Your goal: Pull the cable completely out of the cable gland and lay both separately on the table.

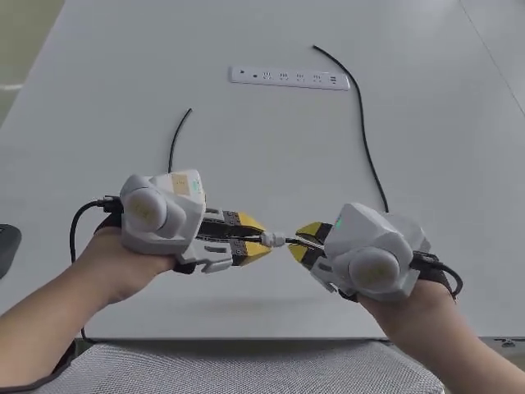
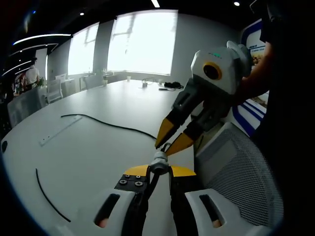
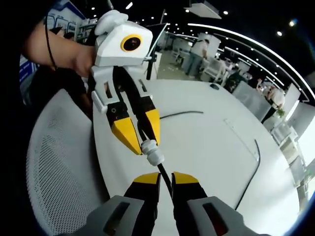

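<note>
While the two grippers point at each other tip to tip, the small cable gland [image 1: 275, 240] sits between them. It is well on the near side of the long white power strip [image 1: 289, 78], up over the near edge of the smooth white table [image 1: 246, 164]. The gland is a little round, pale plastic piece with a ribbed ring. The left gripper [image 1: 259, 240] has its yellow pointed jaws closed on it.

The cable [image 1: 292, 241] is thin, black and smooth. It comes out of the gland and runs into the right gripper [image 1: 302, 240], whose jaws are pinched tight on it. How much cable is inside the gland is hidden.

A thin black wire [image 1: 175, 139] lies nearer than the power strip, and its near end is hidden behind the left gripper. A black cord [image 1: 365, 139] curves from the strip and goes behind the right gripper.

Each hand is wrapped around its white, rounded gripper, held level, with the forearms coming in low over a grey mesh chair [image 1: 246, 369].
</note>
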{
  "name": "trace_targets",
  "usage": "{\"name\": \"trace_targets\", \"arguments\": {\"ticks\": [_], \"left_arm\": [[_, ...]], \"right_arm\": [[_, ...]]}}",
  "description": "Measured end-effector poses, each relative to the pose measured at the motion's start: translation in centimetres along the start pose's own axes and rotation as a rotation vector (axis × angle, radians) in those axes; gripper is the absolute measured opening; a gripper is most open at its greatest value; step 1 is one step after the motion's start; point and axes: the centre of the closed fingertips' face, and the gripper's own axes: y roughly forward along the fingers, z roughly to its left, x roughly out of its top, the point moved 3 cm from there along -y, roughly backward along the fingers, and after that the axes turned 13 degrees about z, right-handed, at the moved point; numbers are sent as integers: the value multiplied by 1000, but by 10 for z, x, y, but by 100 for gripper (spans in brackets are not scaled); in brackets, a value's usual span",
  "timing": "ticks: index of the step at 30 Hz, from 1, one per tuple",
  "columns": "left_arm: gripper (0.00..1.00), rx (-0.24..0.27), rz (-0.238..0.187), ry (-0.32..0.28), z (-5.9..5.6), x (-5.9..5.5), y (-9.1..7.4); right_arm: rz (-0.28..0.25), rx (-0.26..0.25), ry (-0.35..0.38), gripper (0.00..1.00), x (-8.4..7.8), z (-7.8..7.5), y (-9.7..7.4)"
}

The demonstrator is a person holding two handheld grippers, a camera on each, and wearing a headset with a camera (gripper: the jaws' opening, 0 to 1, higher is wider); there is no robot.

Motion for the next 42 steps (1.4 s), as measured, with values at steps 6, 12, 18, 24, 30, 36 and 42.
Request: {"name": "trace_targets", "arguments": {"ticks": [6,12,18,24,30,36,42], "left_arm": [[15,2,2,9,-1,1,1],[15,11,-2,11,-1,1,0],[15,17,-3,10,0,1,0],[15,17,-13,-1,1,4,-2],[15,17,-25,-8,3,7,-3],[15,20,-33,-15,5,8,-4],[15,22,-29,-14,4,9,-3]], "right_arm": [[1,-2,-41,3,-1,2,2],[1,1,-5,2,0,0,3],[8,4,38,1,-3,-3,5],[15,4,111,1,-11,-12,5],[29,2,196,0,-21,-21,5],[30,11,287,0,-30,-27,7],[55,10,361,0,-43,-30,10]]}}
